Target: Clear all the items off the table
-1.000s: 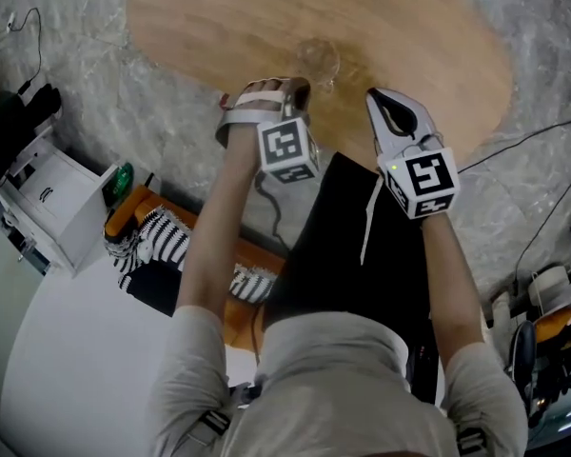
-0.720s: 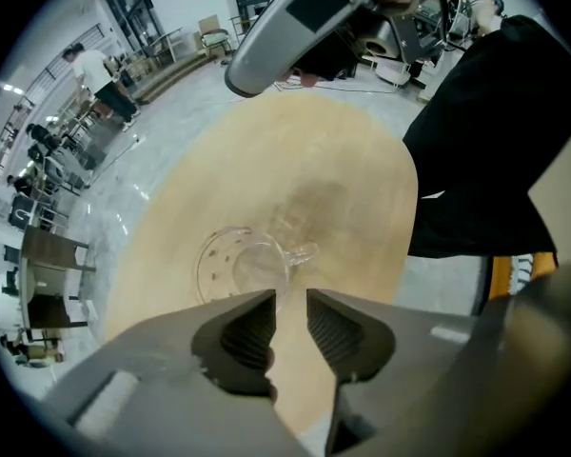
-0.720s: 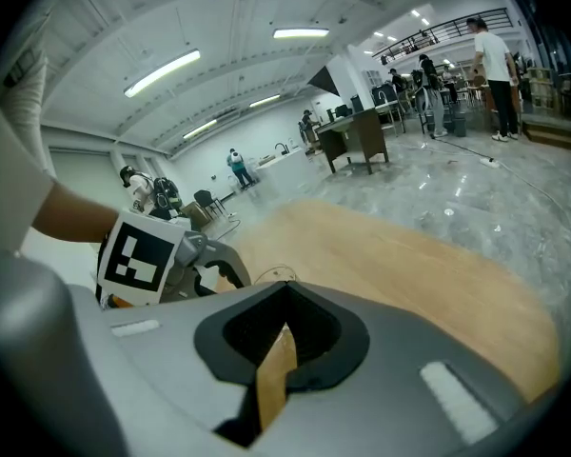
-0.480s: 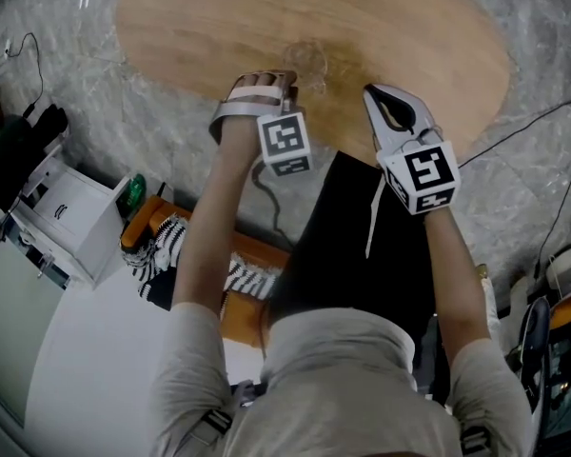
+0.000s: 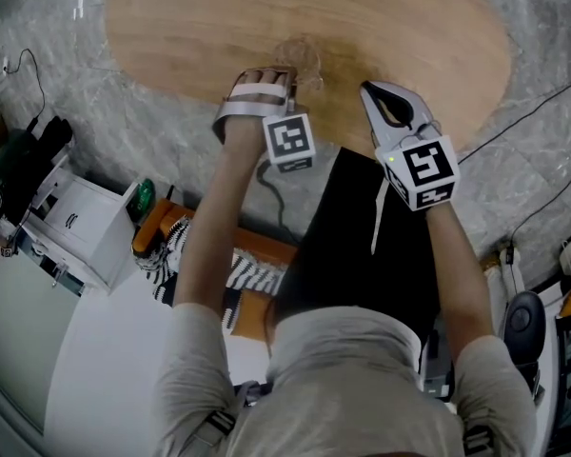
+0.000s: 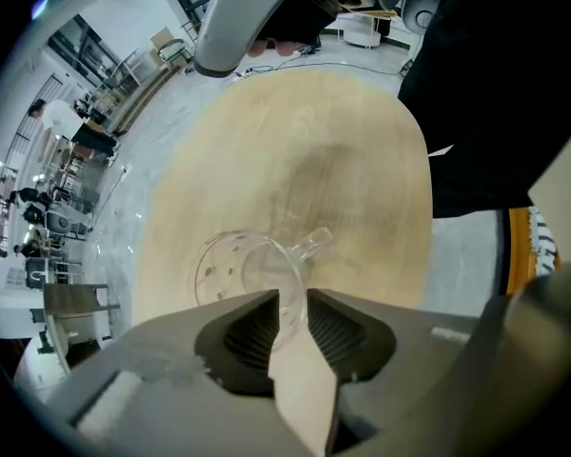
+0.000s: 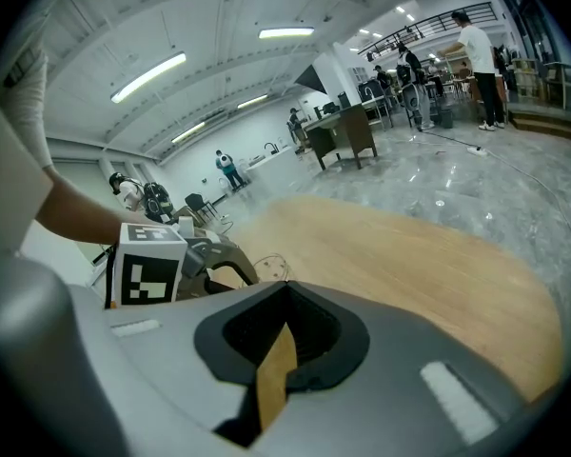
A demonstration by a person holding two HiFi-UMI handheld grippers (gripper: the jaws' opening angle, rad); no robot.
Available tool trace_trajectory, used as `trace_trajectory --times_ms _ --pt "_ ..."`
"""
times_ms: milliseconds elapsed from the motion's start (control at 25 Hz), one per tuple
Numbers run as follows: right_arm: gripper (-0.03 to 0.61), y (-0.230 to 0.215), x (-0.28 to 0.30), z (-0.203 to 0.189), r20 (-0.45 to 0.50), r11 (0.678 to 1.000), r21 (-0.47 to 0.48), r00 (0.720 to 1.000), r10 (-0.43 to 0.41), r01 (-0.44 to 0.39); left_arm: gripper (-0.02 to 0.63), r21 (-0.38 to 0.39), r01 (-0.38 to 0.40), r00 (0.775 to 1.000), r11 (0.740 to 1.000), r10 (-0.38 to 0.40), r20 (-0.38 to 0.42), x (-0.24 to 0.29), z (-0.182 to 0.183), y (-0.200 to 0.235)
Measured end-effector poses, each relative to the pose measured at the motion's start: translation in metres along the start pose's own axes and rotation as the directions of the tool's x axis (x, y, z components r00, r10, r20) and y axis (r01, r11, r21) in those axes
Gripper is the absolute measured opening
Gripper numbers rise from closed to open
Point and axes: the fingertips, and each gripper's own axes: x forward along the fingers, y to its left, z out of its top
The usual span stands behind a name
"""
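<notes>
Left gripper view shows the left gripper (image 6: 292, 300) pinching a clear cup (image 6: 233, 265) by its rim near the tabletop (image 6: 362, 141) edge; the right gripper (image 7: 285, 328) is closed and empty.

White cabinet (image 5: 76, 227) on marble floor (image 5: 157, 127); green object (image 5: 143, 198) just beside cabinet, striped cloth (image 5: 167, 255) near it.

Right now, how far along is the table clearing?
Done: the table shows nothing but one clear cup. In hand: the left gripper is closed on the cup's wall, and the cup looks not yet lifted. The right gripper is shut and empty. Left: carry the cup off.
</notes>
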Motion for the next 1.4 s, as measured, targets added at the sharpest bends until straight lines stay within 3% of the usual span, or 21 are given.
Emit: trace_trajectory --times_ms 600,800,1040,1240,1400 --pt "0.008 -0.004 -0.005 -0.009 0.001 0.999 0.033 1.000 -0.014 0.014 0.114 -0.115 0.061 0.994 0.992 -0.071 -0.087 0.020 0.002 -0.005" --pt "0.008 -0.014 -0.009 -0.013 0.002 0.999 0.038 1.000 -0.018 0.018 0.114 -0.097 0.087 0.984 0.991 -0.101 -0.144 0.029 0.007 -0.007" --pt "0.008 -0.016 -0.013 -0.013 0.013 0.998 0.052 1.000 -0.026 0.025 0.111 -0.019 0.062 0.976 0.998 -0.065 -0.209 0.034 0.004 -0.007" --pt "0.008 -0.026 -0.016 -0.020 0.019 0.997 0.064 0.999 -0.034 0.032 0.081 -0.154 0.080 0.959 0.985 -0.118 -0.257 0.039 0.002 -0.007" --pt "0.006 -0.030 -0.017 -0.018 0.028 0.997 0.068 0.999 -0.036 0.034 0.043 -0.194 0.079 0.953 0.978 -0.131 -0.272 0.039 -0.001 -0.009"
